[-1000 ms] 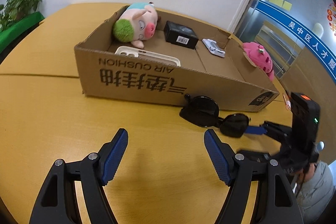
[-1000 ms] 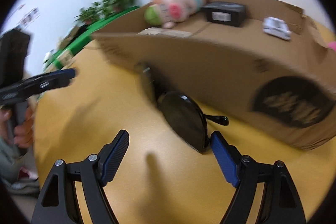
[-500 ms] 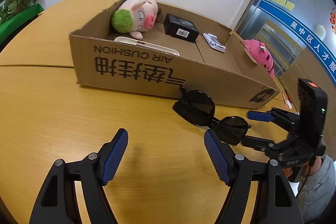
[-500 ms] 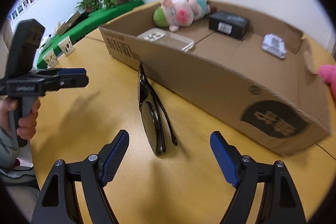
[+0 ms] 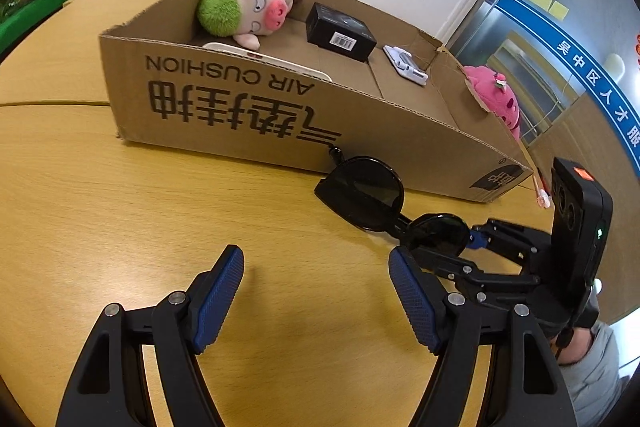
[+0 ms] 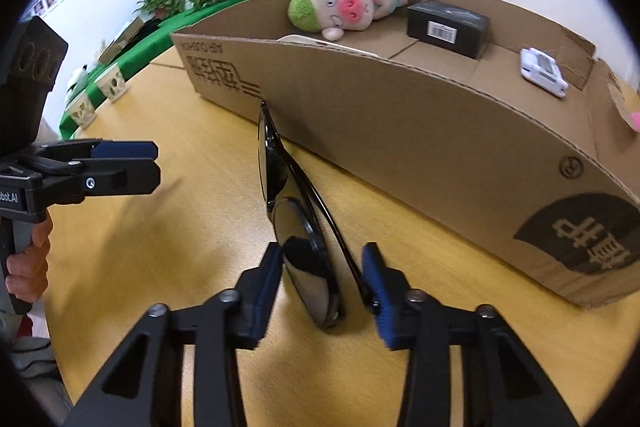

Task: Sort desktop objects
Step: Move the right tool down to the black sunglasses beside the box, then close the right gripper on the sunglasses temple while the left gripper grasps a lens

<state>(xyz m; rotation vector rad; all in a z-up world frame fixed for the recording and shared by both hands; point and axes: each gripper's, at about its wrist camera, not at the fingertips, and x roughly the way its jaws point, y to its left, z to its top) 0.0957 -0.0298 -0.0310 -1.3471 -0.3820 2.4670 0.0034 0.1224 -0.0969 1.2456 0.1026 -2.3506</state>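
The right claw (image 6: pixel 322 277), spread wide a second ago, is now closing around the near lens of the sunglasses (image 6: pixel 298 223) on the counter (image 6: pixel 160 247) beside the cardboard box (image 6: pixel 400 131), while the left claw (image 5: pixel 316 299) hangs spread and empty.

The left gripper (image 5: pixel 316 291) hovers over bare wood of the table (image 5: pixel 100 211), its blue pads wide apart with nothing between them. Just ahead, black sunglasses (image 5: pixel 372 193) lie against the near wall of the cardboard box (image 5: pixel 248 107), and the right gripper (image 5: pixel 474 239) is closing on their near lens. Inside the box lie a plush pig (image 5: pixel 248 7), a black box (image 5: pixel 340 31) and a small white device (image 5: pixel 404 65).
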